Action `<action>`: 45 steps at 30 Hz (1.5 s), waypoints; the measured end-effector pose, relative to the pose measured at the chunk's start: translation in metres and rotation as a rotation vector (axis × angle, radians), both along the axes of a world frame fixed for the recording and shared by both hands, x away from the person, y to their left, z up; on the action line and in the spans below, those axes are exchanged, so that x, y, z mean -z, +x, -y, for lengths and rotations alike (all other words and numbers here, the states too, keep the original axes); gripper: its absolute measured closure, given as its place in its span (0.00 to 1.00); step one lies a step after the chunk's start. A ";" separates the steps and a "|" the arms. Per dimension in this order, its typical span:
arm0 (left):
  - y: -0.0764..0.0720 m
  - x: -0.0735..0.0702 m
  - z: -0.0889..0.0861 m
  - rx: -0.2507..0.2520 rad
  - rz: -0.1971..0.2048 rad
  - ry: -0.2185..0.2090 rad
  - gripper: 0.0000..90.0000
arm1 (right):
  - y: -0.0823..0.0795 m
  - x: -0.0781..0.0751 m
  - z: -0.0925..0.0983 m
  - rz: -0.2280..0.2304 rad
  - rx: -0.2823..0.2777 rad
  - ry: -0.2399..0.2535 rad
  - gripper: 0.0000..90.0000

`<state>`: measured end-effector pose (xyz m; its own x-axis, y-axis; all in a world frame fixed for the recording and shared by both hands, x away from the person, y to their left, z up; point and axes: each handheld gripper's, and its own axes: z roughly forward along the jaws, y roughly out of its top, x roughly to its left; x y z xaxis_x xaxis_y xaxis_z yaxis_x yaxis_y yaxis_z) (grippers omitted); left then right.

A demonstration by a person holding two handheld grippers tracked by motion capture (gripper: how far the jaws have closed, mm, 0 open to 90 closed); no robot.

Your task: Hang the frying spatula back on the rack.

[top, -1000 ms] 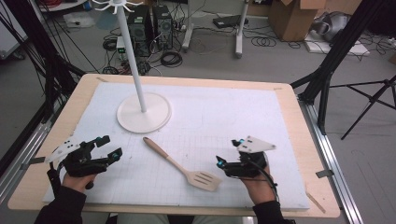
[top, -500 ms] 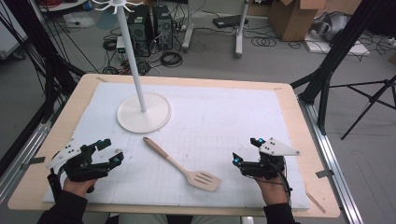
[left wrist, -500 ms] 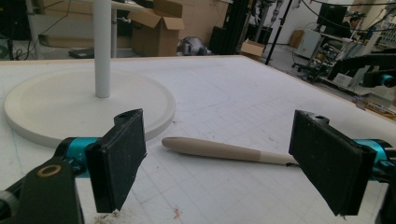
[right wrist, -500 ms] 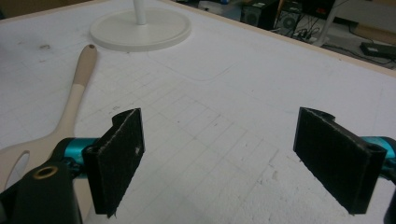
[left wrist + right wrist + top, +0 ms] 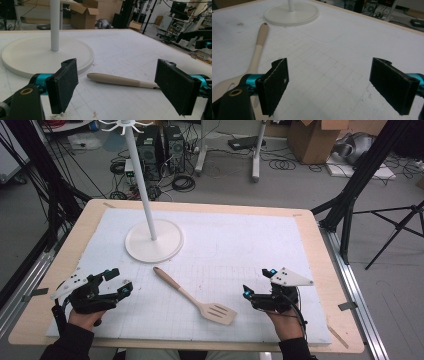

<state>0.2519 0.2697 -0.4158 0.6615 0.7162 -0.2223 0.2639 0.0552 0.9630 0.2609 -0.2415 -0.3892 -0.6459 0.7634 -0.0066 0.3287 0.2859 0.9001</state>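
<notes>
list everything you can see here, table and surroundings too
spatula: 1, pale wood with slotted blade, flat on the mat between the grippers
stand: 1, white pole on round base, far left of the mat
mat: 1, white with faint grid, covering the table
table: 1, light wood
cardboard boxes: several, brown, on the floor beyond
computer towers: 2, dark, floor behind the stand
left gripper: 1, black, open, near left edge of the mat
right gripper: 1, black, open, right of the spatula
</notes>
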 end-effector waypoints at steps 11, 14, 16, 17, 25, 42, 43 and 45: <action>-0.003 0.000 0.005 0.003 -0.002 0.030 0.21 | 0.003 0.001 -0.031 -0.042 -0.142 0.022 0.18; -0.004 0.000 0.007 0.024 0.002 0.032 0.22 | 0.006 0.003 -0.044 -0.054 -0.172 -0.001 0.18; -0.004 0.000 0.008 0.024 0.006 0.045 0.22 | 0.008 0.004 -0.053 -0.068 -0.188 -0.017 0.18; -0.004 0.000 0.008 0.024 0.004 0.043 0.22 | 0.009 0.005 -0.058 -0.072 -0.197 -0.031 0.18; -0.002 0.001 0.010 0.038 -0.004 0.067 0.22 | 0.026 0.020 -0.103 -0.180 -0.286 -0.176 0.20; -0.001 0.002 0.009 0.043 -0.017 0.072 0.24 | 0.037 0.036 -0.157 -0.313 -0.383 -0.340 0.41; 0.000 0.002 0.010 0.043 -0.018 0.072 0.24 | 0.037 0.036 -0.157 -0.315 -0.383 -0.341 0.43; 0.000 0.002 0.010 0.045 -0.023 0.075 0.24 | 0.037 0.035 -0.159 -0.328 -0.393 -0.351 0.44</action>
<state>0.2516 0.2596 -0.4183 0.6884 0.7013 -0.1851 0.2869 -0.0289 0.9575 0.2983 -0.0825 -0.4246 -0.8894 0.4560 0.0322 0.3819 0.7024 0.6006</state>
